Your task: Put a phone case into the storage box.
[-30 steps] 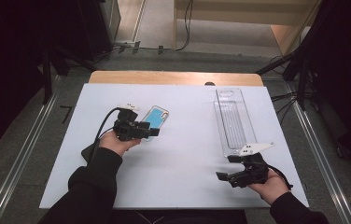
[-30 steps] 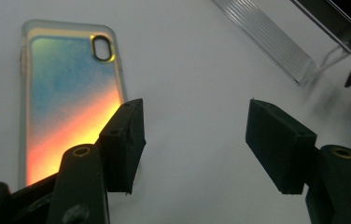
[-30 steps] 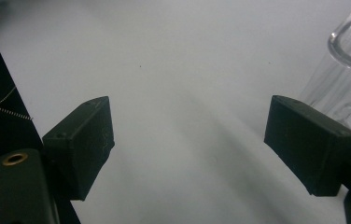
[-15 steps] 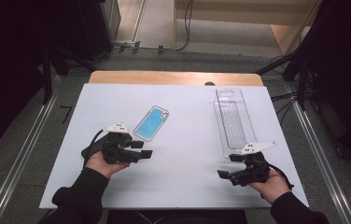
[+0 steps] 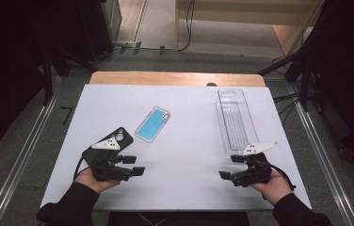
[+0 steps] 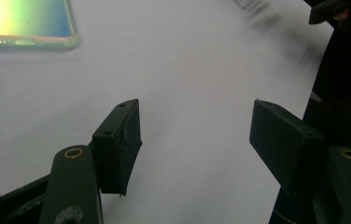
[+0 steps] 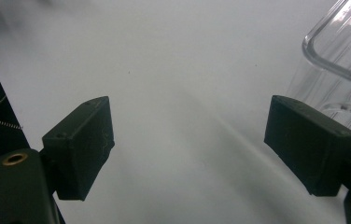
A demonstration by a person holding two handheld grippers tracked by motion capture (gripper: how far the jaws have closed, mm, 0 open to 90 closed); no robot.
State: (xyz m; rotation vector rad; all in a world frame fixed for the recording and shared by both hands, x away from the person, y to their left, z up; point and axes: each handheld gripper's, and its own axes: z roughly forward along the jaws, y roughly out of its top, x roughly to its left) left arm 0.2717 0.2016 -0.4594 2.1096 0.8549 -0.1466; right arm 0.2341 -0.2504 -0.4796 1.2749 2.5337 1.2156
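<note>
A blue phone (image 5: pixel 152 124) lies face up at the middle of the white table (image 5: pixel 184 141); in the left gripper view the blue phone (image 6: pixel 24 21) sits at the top left. A black phone or case (image 5: pixel 114 141) with a round camera ring lies near the left hand, partly under that gripper's grey plate. My left gripper (image 5: pixel 133 165) (image 6: pixel 194 121) points right, low over bare table, open and empty. My right gripper (image 5: pixel 229 167) (image 7: pixel 187 126) is also open and empty, near the front right. It is just short of the clear plastic tray (image 5: pixel 235 121) (image 7: pixel 341 51).
The table's front edge runs just below both hands. A wooden strip (image 5: pixel 175 78) borders the far edge, with dark floor, cables and stands beyond it. In the left gripper view, the other hand's gripper (image 6: pixel 332 9) shows at the top right.
My left hand has drawn back from beside the blue phone toward the front left of the table, which uncovers the black phone or case. The right hand has stayed put.
</note>
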